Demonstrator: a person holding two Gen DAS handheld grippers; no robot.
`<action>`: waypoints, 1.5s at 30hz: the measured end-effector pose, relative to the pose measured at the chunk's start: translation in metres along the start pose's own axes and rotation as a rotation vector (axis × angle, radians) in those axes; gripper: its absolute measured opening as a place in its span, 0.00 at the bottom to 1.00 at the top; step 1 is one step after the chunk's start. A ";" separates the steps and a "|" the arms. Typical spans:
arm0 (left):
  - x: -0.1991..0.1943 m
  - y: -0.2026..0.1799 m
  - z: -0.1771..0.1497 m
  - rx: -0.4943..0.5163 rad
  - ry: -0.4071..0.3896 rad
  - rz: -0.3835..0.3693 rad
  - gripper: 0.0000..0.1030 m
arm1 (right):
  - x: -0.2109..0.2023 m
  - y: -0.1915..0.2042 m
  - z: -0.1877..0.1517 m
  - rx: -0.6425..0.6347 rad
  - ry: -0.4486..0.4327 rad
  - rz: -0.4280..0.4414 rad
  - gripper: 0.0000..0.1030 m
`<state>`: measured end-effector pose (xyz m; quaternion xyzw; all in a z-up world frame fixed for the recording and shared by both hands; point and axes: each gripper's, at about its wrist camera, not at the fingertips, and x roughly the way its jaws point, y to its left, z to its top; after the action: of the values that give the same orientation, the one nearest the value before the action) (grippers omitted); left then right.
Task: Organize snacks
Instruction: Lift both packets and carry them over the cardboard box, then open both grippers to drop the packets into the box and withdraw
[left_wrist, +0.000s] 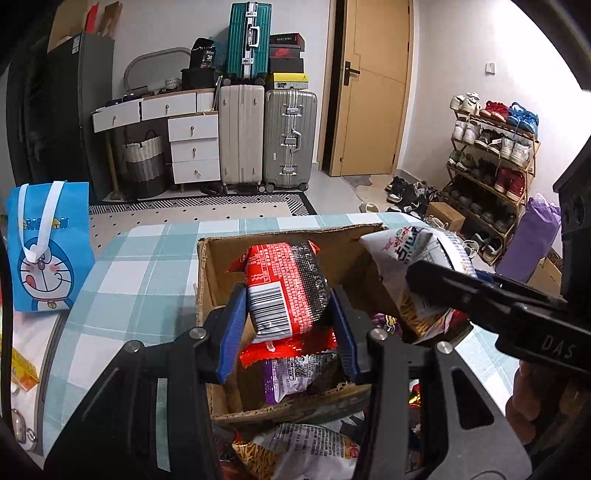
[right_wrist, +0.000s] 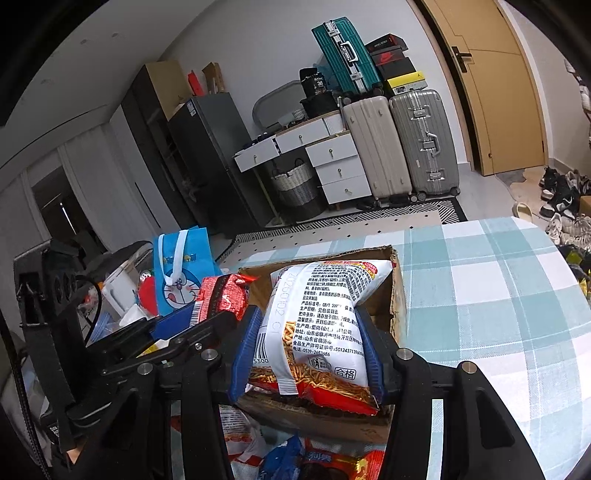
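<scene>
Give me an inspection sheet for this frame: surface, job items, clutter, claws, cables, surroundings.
Surface: table under a teal and white checked cloth.
Job's things: open cardboard box with packets inside; red snack packet and white snack packet held above it.
Clutter: loose packets in front of the box; blue cartoon bag at the table's left edge.
Claws: left claw shut on the red snack packet; right claw shut on the white snack packet.
Cables: a black cable behind the left claw.
Surroundings: suitcases, white drawers, wooden door, shoe rack.
</scene>
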<state>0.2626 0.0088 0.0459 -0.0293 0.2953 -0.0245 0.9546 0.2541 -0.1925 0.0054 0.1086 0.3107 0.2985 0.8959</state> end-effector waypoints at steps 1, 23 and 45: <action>0.003 0.000 0.000 -0.001 0.003 0.002 0.40 | 0.001 0.000 0.000 0.001 -0.001 -0.001 0.49; -0.035 0.007 -0.013 -0.001 0.010 0.043 0.98 | -0.039 0.005 -0.007 -0.110 -0.042 -0.122 0.93; -0.110 0.046 -0.115 -0.068 0.062 0.041 0.99 | -0.085 -0.005 -0.095 -0.118 0.148 -0.171 1.00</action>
<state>0.1087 0.0575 0.0101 -0.0548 0.3259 0.0041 0.9438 0.1439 -0.2474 -0.0290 0.0066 0.3657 0.2461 0.8976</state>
